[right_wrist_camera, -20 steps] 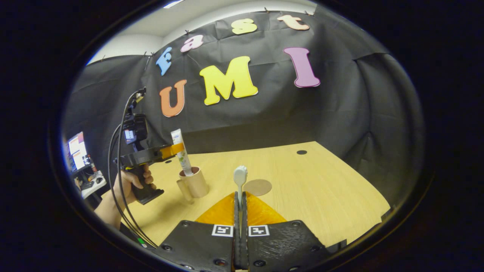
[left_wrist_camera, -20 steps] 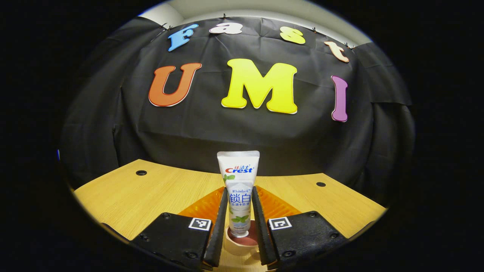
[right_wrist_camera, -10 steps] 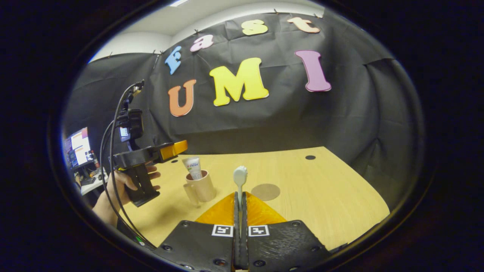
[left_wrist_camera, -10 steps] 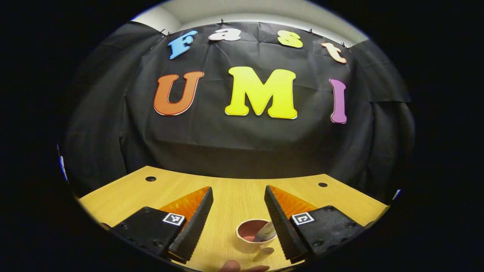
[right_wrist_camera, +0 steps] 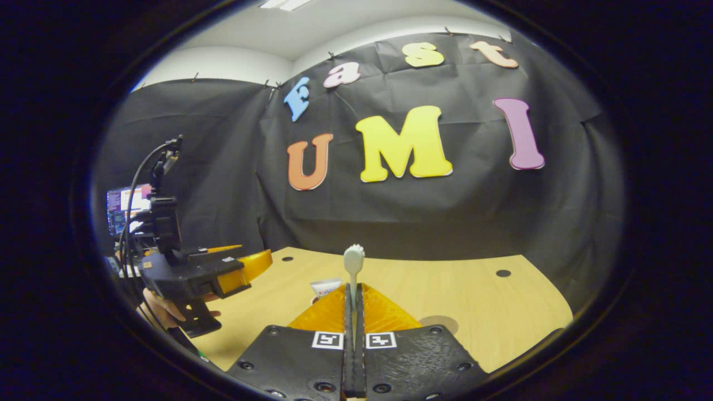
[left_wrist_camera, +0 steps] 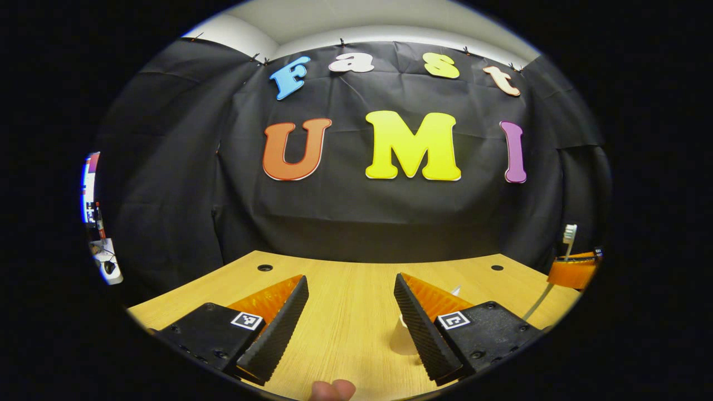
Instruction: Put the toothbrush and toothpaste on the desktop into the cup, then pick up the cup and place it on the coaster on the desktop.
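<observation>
The left gripper (left_wrist_camera: 351, 278) hangs with its jaws spread wide and nothing between them, showing bare light wooden desktop (left_wrist_camera: 345, 328) in the left gripper view. At 5 o'clock a pale, smooth-walled cup (left_wrist_camera: 400, 341) stands on the wood, half hidden behind the gripper's right-hand finger. At 3 o'clock the right gripper (left_wrist_camera: 574, 272) carries a slim white plastic toothbrush (left_wrist_camera: 569, 234), bristles up and held clear above the desk. A fingertip (left_wrist_camera: 333, 390) pokes in at 6 o'clock. In the right gripper view the right gripper's jaws are closed tight on the toothbrush handle, and the head rises straight up just beyond the tips at 6 o'clock. Just left of them, at 7 o'clock, the flat crimped end of a white toothpaste tube (right_wrist_camera: 326, 287) sticks up. It seems to stand in the cup, but the cup is hidden here. A flat round brown coaster (right_wrist_camera: 440, 323) lies on the desk at 5 o'clock with nothing on it, and the left gripper hovers at 8 o'clock. The brush is probably light, stiff and slick, so a firm pinch at mid-handle suits it; it could pivot if held near one end. The cup looks rigid and may turn top-heavy once loaded, so its wall or handle is the place to grasp. The tube's print is too small to read, and the square black-and-white markers (right_wrist_camera: 327, 340) carry patterns, not words.
</observation>
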A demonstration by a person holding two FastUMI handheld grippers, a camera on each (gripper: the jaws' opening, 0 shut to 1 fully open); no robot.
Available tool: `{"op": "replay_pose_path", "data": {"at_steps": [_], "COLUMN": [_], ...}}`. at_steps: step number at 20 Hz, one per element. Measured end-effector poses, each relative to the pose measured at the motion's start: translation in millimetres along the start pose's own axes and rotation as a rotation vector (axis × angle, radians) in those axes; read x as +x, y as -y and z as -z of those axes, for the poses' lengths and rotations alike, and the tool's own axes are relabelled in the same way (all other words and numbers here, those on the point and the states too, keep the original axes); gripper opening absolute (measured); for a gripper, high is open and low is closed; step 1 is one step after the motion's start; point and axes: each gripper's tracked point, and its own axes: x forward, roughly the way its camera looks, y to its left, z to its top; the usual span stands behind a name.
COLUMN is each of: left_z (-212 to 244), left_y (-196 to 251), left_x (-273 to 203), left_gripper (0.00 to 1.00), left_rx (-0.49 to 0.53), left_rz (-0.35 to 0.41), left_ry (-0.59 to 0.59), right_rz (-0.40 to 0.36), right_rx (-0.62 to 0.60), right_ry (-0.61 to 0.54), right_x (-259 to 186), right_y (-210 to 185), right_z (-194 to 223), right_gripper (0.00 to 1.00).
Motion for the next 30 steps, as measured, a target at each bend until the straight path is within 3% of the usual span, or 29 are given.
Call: {"op": "replay_pose_path", "data": {"at_steps": [3,4,10,19,25,28,29,30], "left_z": [7,7,17,26,26,26,24,23], "left_y": [-15,-18,-35,-48,-50,-53,-52,-51], "left_x": [-16,-20,-32,-35,-38,-38,-39,-40], "left_gripper": [0.98,0.98,0.98,0.98,0.98,0.98,0.98,0.98], "left_rx": [-0.008,-0.006,-0.017,-0.028,-0.028,-0.024,-0.025,-0.026], "left_rz": [-0.014,-0.017,-0.032,-0.043,-0.038,-0.044,-0.045,-0.043], "left_ry": [-0.017,-0.021,-0.044,-0.07,-0.068,-0.072,-0.071,-0.071], "right_rz": [-0.089,-0.105,-0.158,-0.078,-0.079,-0.084,-0.086,-0.093], "right_rx": [0.006,0.017,0.012,0.015,-0.011,-0.048,-0.056,-0.064], "right_ry": [0.038,0.056,0.124,0.113,0.039,0.049,0.054,0.058], "right_x": [31,43,88,124,131,128,125,122], "right_y": [-26,-32,-66,-50,-54,-58,-60,-63], "right_z": [-14,-20,-28,-14,11,11,10,8], "right_gripper": [0.03,0.0,0.0,0.03,0.0,0.1,0.23,0.26]}}
